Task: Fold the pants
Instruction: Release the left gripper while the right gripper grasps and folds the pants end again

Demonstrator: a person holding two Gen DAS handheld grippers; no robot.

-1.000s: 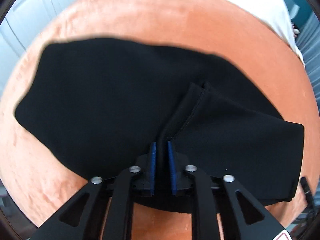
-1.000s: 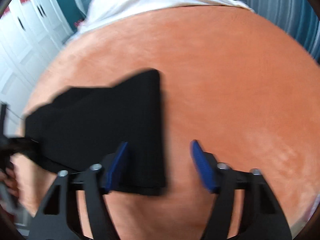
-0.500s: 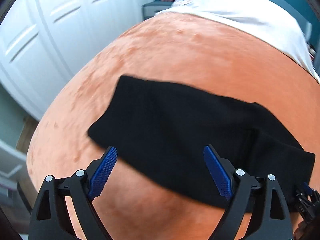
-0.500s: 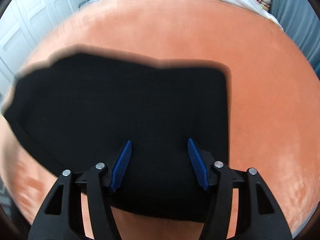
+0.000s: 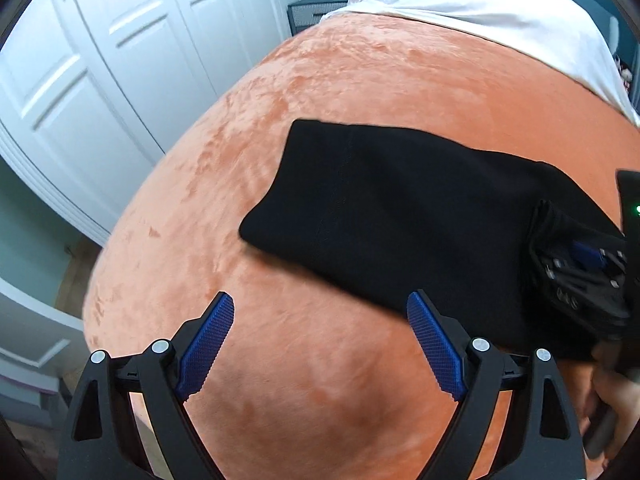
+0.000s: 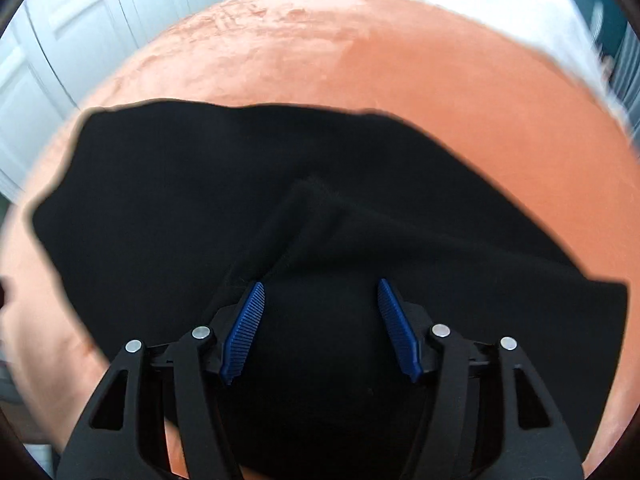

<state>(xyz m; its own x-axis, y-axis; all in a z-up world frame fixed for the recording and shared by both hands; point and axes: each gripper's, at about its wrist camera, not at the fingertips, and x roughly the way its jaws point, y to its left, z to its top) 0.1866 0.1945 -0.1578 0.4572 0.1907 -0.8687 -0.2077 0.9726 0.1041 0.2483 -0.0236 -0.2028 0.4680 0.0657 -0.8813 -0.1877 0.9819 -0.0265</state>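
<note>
One pair of black pants (image 5: 400, 216), folded into a flat oblong, is seen lying on one orange plush blanket (image 5: 320, 80). In the left wrist view the pants are found from the centre out to 3 o'clock. The left gripper (image 5: 320, 344) is held with its two blue pads wide apart over bare blanket, nothing between them. At 4 o'clock in that view the right gripper (image 5: 580, 264) is seen on the pants' end. In the right wrist view the right gripper (image 6: 320, 328) is set about half apart over the pants (image 6: 200, 184); cloth is seen between the two pads, unpinched. One white sheet (image 5: 500, 12) is seen at 1 o'clock, white cupboard doors (image 5: 100, 60) at 10 o'clock.
</note>
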